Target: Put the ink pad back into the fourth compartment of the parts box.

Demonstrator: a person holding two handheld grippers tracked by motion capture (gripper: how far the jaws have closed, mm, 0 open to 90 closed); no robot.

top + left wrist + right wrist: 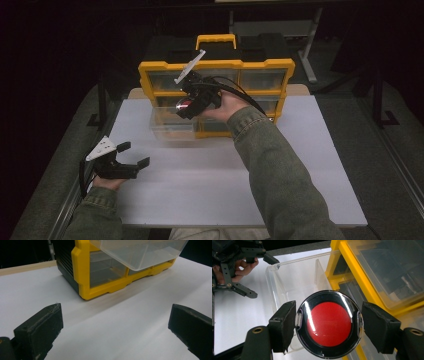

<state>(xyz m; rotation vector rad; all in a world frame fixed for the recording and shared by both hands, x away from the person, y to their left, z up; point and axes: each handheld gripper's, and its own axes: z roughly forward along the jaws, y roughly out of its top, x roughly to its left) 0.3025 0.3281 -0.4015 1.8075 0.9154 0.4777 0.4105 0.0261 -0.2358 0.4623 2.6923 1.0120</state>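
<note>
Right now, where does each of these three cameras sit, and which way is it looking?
High view: above the table, looking down; both sleeves and grippers show.
Left gripper view: on the left gripper, open jaws, facing the yellow organizer.
Right gripper view: on the right gripper, clamping a red disc.
All share the pulled-out clear drawer.

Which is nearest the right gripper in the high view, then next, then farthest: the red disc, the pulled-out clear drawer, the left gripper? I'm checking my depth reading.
1. Red disc: clamped in the right gripper.
2. Clear drawer: just below it, pulled out.
3. Left gripper: lower left, over the table.
</note>
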